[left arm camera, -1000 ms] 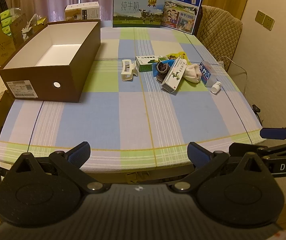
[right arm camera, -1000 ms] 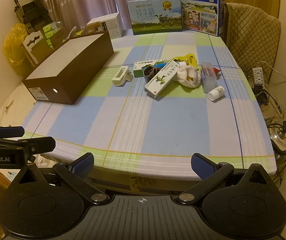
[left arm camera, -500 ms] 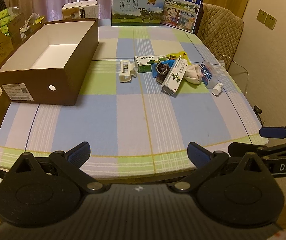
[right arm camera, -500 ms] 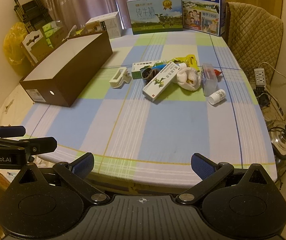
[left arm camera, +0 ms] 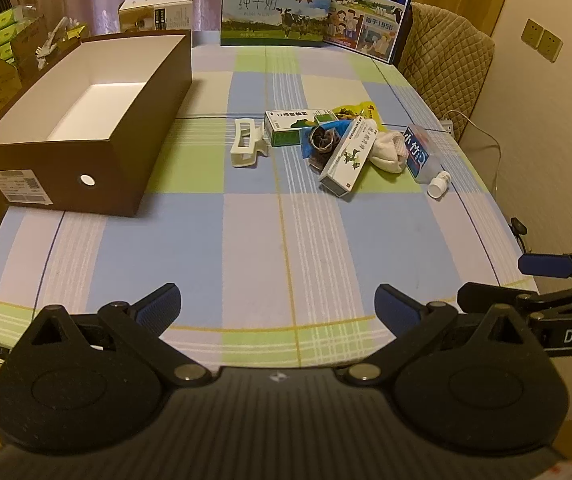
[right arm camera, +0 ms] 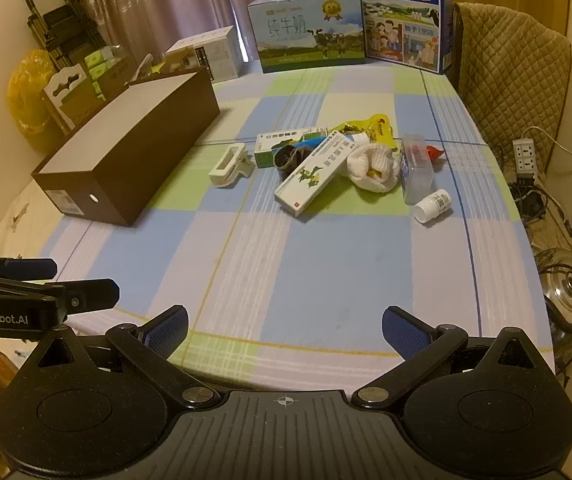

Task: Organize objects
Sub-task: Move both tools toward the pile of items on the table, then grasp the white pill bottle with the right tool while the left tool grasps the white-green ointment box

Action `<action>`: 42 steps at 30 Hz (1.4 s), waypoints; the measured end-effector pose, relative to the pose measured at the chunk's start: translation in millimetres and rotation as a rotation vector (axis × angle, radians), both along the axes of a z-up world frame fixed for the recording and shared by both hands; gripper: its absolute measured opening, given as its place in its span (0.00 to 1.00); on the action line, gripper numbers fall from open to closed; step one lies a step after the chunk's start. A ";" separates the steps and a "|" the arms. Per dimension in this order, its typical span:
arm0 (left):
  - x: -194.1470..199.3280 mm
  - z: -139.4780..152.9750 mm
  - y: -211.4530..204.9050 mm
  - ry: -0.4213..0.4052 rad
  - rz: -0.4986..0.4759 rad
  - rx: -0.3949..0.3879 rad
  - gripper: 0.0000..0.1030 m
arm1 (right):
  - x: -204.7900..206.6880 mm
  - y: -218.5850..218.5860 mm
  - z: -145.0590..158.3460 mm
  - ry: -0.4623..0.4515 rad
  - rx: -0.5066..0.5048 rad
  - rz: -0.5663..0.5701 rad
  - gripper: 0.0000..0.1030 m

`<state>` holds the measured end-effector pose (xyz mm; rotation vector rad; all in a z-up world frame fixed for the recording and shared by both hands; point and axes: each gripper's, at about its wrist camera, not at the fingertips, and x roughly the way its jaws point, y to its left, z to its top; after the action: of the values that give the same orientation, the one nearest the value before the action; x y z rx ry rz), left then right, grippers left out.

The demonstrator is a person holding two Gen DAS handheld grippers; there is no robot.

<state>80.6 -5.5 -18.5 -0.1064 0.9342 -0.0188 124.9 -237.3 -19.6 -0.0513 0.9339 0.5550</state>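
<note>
A brown open box (left arm camera: 85, 120) with a white inside stands at the table's left; it also shows in the right wrist view (right arm camera: 133, 148). A pile lies mid-table: a white hair claw (left arm camera: 245, 148), a green-white carton (left arm camera: 290, 128), a long white medicine box (left arm camera: 350, 156), a white sock (left arm camera: 386, 152), a clear bottle (left arm camera: 418, 152), a small white pill bottle (left arm camera: 438, 184) and a yellow packet (right arm camera: 370, 126). My left gripper (left arm camera: 277, 304) and right gripper (right arm camera: 283, 326) are both open and empty over the near table edge, far from the pile.
Two milk cartons (left arm camera: 277, 8) (left arm camera: 370, 8) and a white box (left arm camera: 157, 12) stand at the far edge. A padded chair (right arm camera: 510, 80) is at the right. A power strip (right arm camera: 526, 156) and a metal pot (right arm camera: 566, 296) lie on the floor at the right.
Both grippers have moved slightly forward over the table; the objects look a little closer. Nothing on the table has moved. Both jaws stay open.
</note>
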 end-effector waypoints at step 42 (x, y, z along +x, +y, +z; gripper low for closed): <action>153.2 -56.5 -85.0 0.022 -0.046 0.018 0.95 | 165.0 -73.1 -67.5 -0.157 -0.059 0.114 0.69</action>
<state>233.8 -90.5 -75.0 -0.0683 0.9584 -0.0519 289.9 -310.4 -87.1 -0.1998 0.7969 0.6200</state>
